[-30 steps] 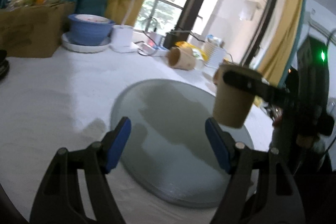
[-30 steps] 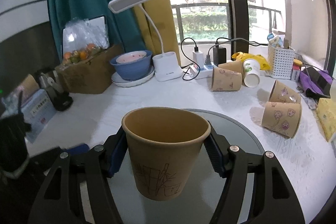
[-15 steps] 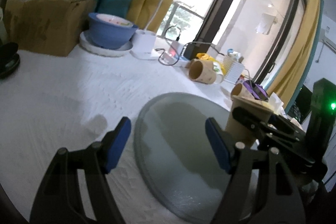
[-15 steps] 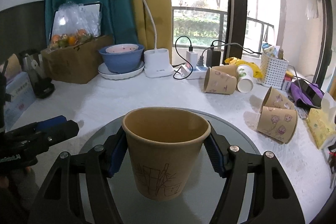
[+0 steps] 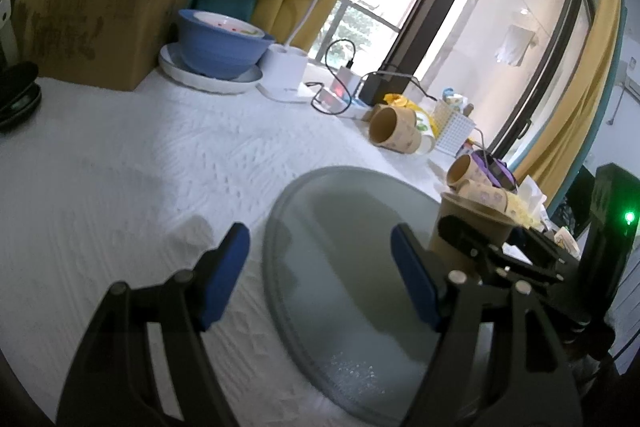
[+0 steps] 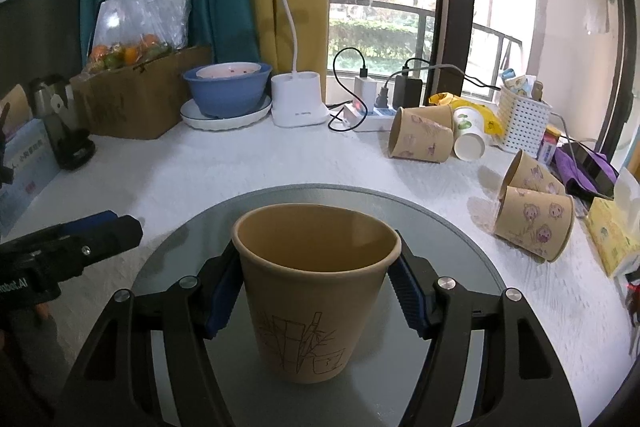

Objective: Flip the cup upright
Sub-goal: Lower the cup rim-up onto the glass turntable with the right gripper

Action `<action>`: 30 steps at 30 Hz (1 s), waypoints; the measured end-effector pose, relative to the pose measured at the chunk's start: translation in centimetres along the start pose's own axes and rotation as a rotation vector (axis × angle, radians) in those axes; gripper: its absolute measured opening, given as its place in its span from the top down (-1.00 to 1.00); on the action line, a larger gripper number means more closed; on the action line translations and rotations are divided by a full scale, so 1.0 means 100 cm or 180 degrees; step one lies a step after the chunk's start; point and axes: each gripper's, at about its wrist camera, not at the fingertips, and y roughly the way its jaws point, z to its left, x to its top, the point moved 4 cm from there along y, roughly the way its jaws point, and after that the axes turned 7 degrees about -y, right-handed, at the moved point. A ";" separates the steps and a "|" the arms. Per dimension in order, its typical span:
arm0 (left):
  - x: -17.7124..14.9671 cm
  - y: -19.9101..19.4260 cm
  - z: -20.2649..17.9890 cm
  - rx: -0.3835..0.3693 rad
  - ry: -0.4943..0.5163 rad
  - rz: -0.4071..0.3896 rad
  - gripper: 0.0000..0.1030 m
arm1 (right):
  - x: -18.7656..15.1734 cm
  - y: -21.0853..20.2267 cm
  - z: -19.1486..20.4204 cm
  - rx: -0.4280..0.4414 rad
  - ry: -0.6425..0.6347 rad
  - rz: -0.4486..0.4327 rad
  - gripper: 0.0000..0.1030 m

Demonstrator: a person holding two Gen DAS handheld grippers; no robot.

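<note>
A brown paper cup [image 6: 316,291] with a bamboo drawing stands upright, mouth up, between my right gripper's [image 6: 316,291] blue pads. The right gripper is shut on it, over the round grey glass plate [image 6: 460,227]. I cannot tell whether the cup's base touches the plate. In the left wrist view the same cup [image 5: 468,227] and right gripper show at the plate's [image 5: 340,227] right side. My left gripper [image 5: 324,275] is open and empty, low over the plate's left edge.
Several paper cups [image 6: 420,139] [image 6: 532,227] lie on their sides at the back and right. A desk lamp [image 6: 296,99], blue bowl [image 6: 226,87], power strip [image 6: 368,119], white basket [image 6: 524,119], cardboard box [image 6: 132,103] and tissue pack [image 6: 612,239] stand along the far edges.
The right gripper has lowered the upright cup toward the plate and come closer to it. The left gripper has swung left and back, away from the plate's middle.
</note>
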 end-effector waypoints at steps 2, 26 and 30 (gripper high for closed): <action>0.000 0.000 0.000 0.0003 0.0007 0.0003 -0.45 | -0.001 0.000 0.000 -0.0010 -0.0012 0.0000 -0.37; -0.002 0.003 -0.005 0.0070 0.0131 0.0021 -0.45 | -0.008 -0.007 -0.003 0.0044 0.0026 -0.0001 -0.47; -0.002 0.002 -0.009 0.0100 0.0206 0.0015 -0.45 | -0.008 -0.013 -0.006 0.0049 0.0062 -0.0049 -0.55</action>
